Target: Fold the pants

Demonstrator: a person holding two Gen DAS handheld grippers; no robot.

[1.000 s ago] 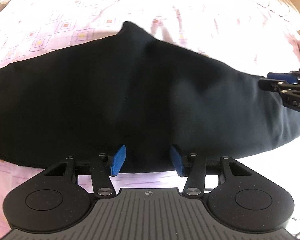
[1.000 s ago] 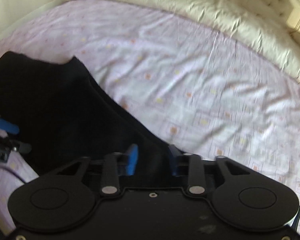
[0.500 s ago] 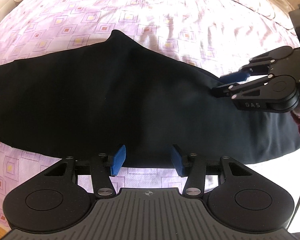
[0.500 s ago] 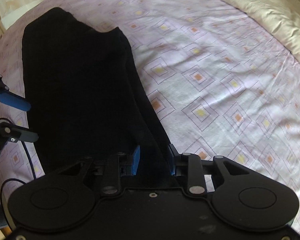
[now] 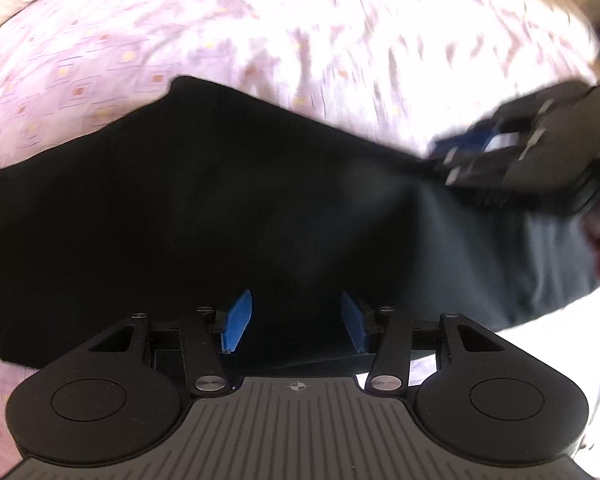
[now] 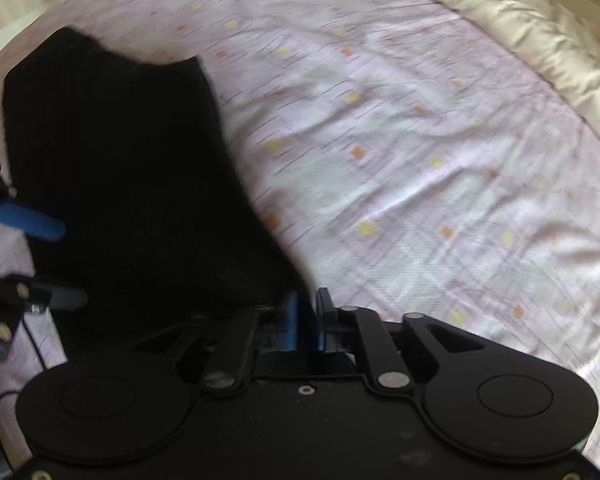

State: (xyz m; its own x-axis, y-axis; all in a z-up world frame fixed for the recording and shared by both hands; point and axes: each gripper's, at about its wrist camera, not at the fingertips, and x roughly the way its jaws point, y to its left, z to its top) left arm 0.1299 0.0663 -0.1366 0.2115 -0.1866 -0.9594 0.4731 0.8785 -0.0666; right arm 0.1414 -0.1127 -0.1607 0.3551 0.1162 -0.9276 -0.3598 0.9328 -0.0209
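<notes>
A bed fills the scene, covered by a pale lilac sheet (image 6: pixel 400 152) printed with small yellow and orange squares inside dotted diamond outlines. The sheet is lightly wrinkled and brightly lit, almost washed out in the left wrist view. A cream quilted duvet (image 6: pixel 540 28) lies bunched along the bed's far edge.

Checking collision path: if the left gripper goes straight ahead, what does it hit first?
The pants: the open left gripper already has black fabric between its fingers. Beyond lies the sheet; depth is unclear.
</notes>
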